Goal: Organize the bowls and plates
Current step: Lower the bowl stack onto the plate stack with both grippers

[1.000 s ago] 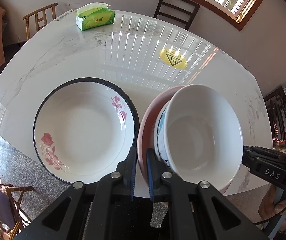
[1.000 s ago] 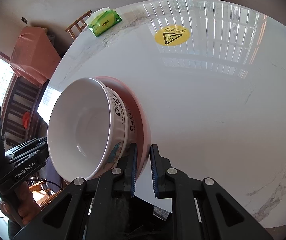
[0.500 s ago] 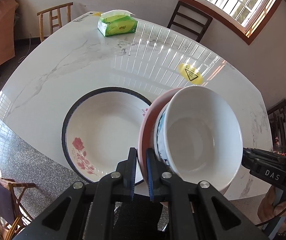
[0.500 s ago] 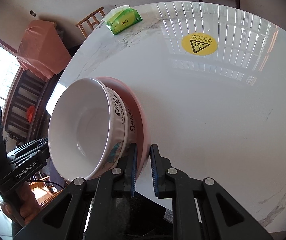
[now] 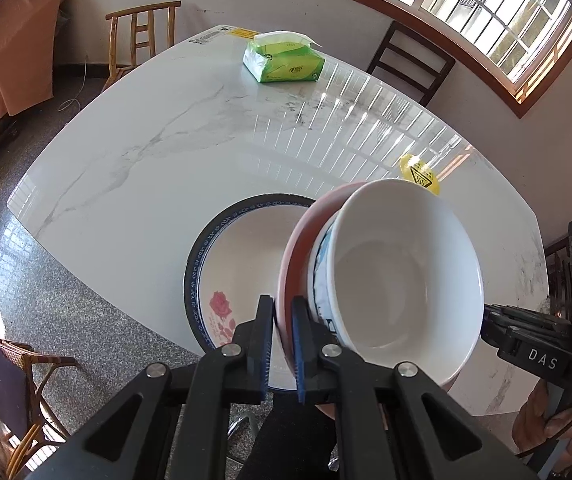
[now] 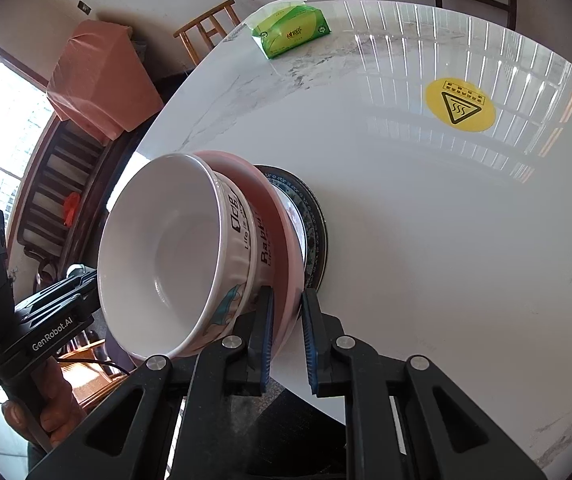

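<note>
We hold the shallow pink ceramic plate (image 5: 300,256) between us by its rim, and the deep white ceramic bowl with printed lettering on its side (image 5: 398,280) rides inside it. Our left gripper (image 5: 283,340) has its blue-padded jaws pinched narrow on the plate's left edge; our right gripper (image 6: 288,336) is clamped just as narrowly on the opposite edge, so both are closed on the same plate and neither touches the bowl.

The relation that matters is where this pair hangs against the wide white enamel dish with the dark blue rim and red rose print (image 5: 222,280). That dish lies flat on the white marble-look table (image 5: 146,168), close to the near edge. From the left wrist view it sits below and to the left of the pink plate, partly covered by it; from the right wrist view only a dark crescent of it (image 6: 318,232) peeks out past the plate's far side. So the load overlaps the dish but is not centred on it (we judge the offset to be toward the right-hand side).

The carried pair is tilted in both views, and we cannot tell whether the plate's underside is touching the dish yet.

We think the next move is a shift leftward, then a level descent, with both grips kept firm until the plate seats.
</note>
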`<state>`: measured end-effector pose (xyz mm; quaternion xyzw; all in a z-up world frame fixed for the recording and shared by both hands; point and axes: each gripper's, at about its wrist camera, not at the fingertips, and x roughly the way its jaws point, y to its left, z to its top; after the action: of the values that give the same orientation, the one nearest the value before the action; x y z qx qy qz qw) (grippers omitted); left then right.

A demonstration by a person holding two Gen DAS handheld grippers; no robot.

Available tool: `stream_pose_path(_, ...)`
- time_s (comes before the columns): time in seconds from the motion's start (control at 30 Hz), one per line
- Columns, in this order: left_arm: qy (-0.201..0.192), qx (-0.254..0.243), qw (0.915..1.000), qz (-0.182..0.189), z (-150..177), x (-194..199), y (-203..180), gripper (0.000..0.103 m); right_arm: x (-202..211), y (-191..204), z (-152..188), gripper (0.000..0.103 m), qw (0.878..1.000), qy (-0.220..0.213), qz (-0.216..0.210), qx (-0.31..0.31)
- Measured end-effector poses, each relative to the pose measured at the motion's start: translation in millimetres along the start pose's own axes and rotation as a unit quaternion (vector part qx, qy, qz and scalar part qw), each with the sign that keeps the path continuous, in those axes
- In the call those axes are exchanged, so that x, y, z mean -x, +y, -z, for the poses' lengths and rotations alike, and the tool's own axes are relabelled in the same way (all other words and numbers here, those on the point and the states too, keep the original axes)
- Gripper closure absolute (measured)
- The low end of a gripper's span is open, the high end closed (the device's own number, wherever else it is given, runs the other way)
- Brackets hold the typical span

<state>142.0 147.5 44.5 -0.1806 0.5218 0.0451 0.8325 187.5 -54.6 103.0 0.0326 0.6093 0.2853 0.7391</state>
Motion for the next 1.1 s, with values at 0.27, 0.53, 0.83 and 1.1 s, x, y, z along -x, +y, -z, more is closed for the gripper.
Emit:
stream_pose_path(0.27, -0.001, 0.016, 0.9999, -0.002, -8.1, -3.1, 20.7, 0.095, -12.0, 11.8, -12.1, 0.089, 1.000, 0.007, -0.002, 0.009)
stream_pose_path(0.53, 0.004, 0.028, 0.9996, -0.002, -14.2, -8.6, 36.1, 0.095, -20.3, 19.3, -15.5, 0.088, 1.000, 0.015, -0.004, 0.012)
stream_pose_path(0.83, 0.006, 0.033, 0.9994, -0.002, -15.8, -12.1, 40.7, 0.095, -22.9, 20.6, -16.8, 0.088, 1.000, 0.019, -0.005, 0.013)
stream_pose_path(1.1, 0.011, 0.035, 0.9993, -0.002, -15.5, -17.8, 44.1, 0.095, -25.6, 20.6, -16.3, 0.088, 1.000, 0.024, -0.005, 0.010)
